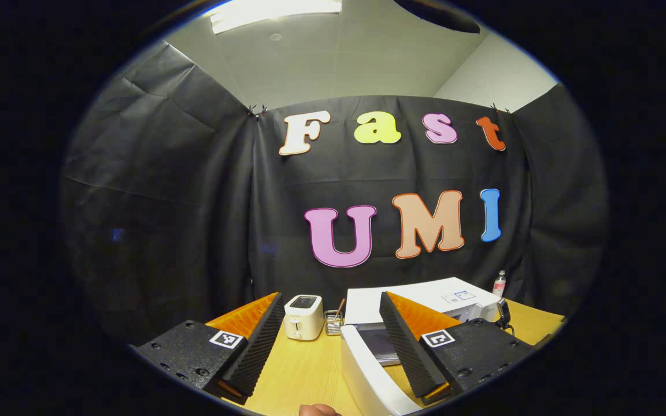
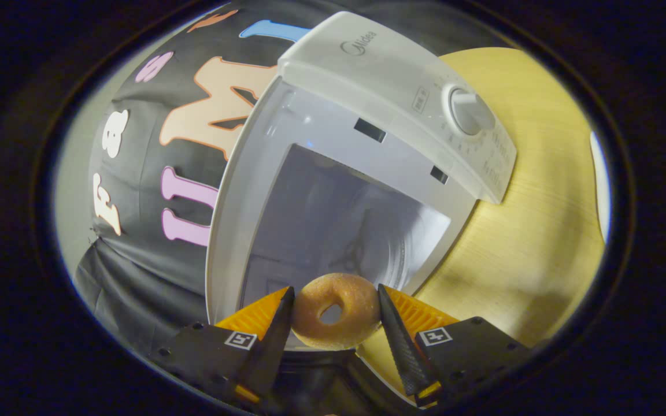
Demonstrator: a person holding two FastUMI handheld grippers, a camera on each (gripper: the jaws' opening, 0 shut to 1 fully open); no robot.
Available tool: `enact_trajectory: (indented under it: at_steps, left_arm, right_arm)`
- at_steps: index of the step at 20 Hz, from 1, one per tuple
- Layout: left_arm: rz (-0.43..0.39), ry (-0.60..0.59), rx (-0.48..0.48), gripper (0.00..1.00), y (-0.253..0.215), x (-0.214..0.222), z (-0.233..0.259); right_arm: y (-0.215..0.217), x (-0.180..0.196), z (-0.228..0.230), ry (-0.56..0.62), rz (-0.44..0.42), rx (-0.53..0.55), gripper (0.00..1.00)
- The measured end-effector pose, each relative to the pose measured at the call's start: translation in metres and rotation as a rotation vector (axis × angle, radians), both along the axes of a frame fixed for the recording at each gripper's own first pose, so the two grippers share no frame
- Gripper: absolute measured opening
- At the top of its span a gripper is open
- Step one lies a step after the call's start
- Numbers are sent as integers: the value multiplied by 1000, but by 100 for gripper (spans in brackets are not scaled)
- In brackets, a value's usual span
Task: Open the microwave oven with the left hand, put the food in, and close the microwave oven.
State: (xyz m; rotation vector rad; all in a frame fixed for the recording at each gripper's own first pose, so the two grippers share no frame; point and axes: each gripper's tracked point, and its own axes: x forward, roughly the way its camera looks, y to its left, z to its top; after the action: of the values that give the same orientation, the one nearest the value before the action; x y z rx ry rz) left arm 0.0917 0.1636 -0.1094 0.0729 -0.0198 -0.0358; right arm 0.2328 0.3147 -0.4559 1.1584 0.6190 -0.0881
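The right claw (image 2: 333, 315) grips a doughnut (image 2: 336, 311) between both fingers, just in front of the microwave's (image 2: 367, 133) open cavity. The left claw (image 1: 333, 341) gapes wide, holding nothing, above the worktop (image 1: 304, 370) near the microwave's open door (image 1: 367, 375); a toaster (image 1: 303, 317) stands left of the microwave.

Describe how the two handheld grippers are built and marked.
The left gripper and the right gripper look alike: two wedge-shaped fingers that taper to a point, with ribbed inner faces, on black blocks studded with screws. Each block carries a small square black-and-white marker tag. No cables or sleeves are visible.
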Motion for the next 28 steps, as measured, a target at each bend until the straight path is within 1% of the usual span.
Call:
enact_trajectory:
  at_steps: [3, 7, 8, 12, 14, 16, 18, 19, 20, 21, 22, 23, 24, 25, 26, 28]
  left_arm:
    - [-17, 27, -13, 96, 0, 4, -10]
    - [-29, 53, -14, 96, 4, 7, -19]
    - [-25, 57, -14, 96, 8, 7, -21]
    - [-10, 73, -12, 95, 17, 7, -25]
    - [-3, 78, -11, 96, 20, 8, -28]
    - [2, 86, -19, 95, 23, 10, -31]
    - [4, 91, -26, 96, 22, 12, -32]
    - [4, 93, -25, 96, 20, 13, -33]
    - [3, 94, -26, 95, 20, 13, -34]
    - [2, 95, -29, 96, 19, 14, -34]
    - [0, 97, -32, 96, 17, 14, -35]
    - [-3, 98, -34, 96, 16, 15, -35]
    - [-3, 97, -34, 96, 15, 14, -34]
    - [-3, 95, -33, 96, 15, 15, -34]
    - [-3, 96, -33, 96, 15, 14, -35]
    - [-3, 96, -36, 96, 15, 13, -34]
  right_arm:
    - [6, 17, -12, 13, -57, 8, 80]
    - [8, 31, -26, 25, -109, -2, 80]
    - [10, 34, -29, 28, -117, -4, 86]
    - [6, 47, -40, 30, -159, -24, 86]
    - [5, 50, -45, 32, -169, -31, 86]
    - [6, 52, -47, 32, -170, -34, 86]
    - [4, 54, -45, 25, -175, -60, 86]
    - [1, 55, -46, 18, -176, -86, 79]
    - [0, 54, -45, 14, -174, -105, 79]
    - [-1, 55, -45, 13, -173, -107, 77]
    - [-1, 55, -44, 16, -174, -104, 89]
    - [-2, 55, -45, 22, -175, -106, 80]
    - [-2, 55, -45, 21, -173, -111, 80]
    - [-2, 56, -46, 22, -168, -117, 92]
    - [-2, 54, -46, 24, -163, -123, 82]
    - [-1, 52, -46, 28, -155, -136, 83]
